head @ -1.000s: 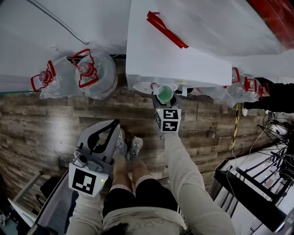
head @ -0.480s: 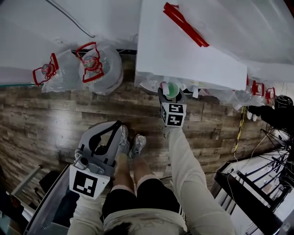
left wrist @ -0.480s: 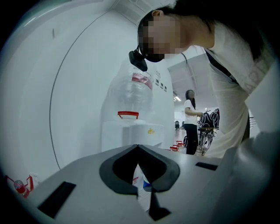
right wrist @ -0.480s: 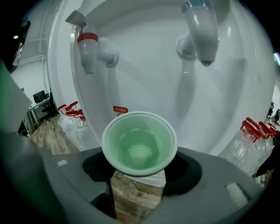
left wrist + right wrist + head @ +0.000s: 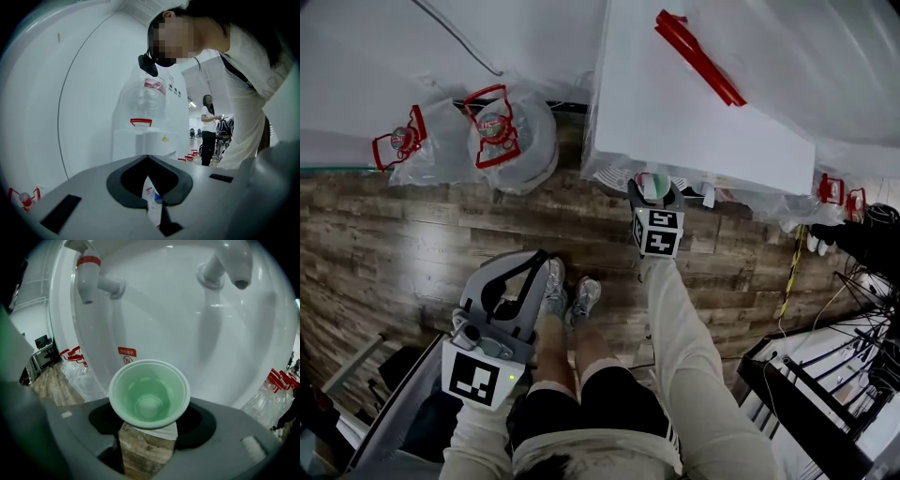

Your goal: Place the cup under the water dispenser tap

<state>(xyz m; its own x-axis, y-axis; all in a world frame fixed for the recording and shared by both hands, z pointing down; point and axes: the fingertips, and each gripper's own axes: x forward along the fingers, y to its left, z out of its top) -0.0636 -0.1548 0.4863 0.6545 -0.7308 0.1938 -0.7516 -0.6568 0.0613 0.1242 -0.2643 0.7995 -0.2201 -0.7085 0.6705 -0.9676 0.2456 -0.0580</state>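
Observation:
A pale green cup (image 5: 150, 394) stands upright and empty in my right gripper (image 5: 150, 425), which is shut on it. It hangs in front of the white water dispenser (image 5: 703, 122), below and between a red-banded tap (image 5: 88, 281) and a plain white tap (image 5: 233, 264). From above, the cup (image 5: 652, 185) sits at the dispenser's front edge, over the white drip tray (image 5: 613, 177). My left gripper (image 5: 536, 259) hangs low by the person's left leg. Its jaws meet with nothing between them (image 5: 147, 158).
Two bagged water bottles with red handles (image 5: 512, 141) (image 5: 405, 146) lie on the wood floor left of the dispenser. More bottles (image 5: 834, 192) lie to its right. A black metal rack (image 5: 811, 380) and cables fill the lower right. Another person (image 5: 208, 129) stands far off.
My right gripper has carried the cup a little farther in toward the dispenser front, so the cup is partly tucked under its top edge. The left gripper has stayed put.

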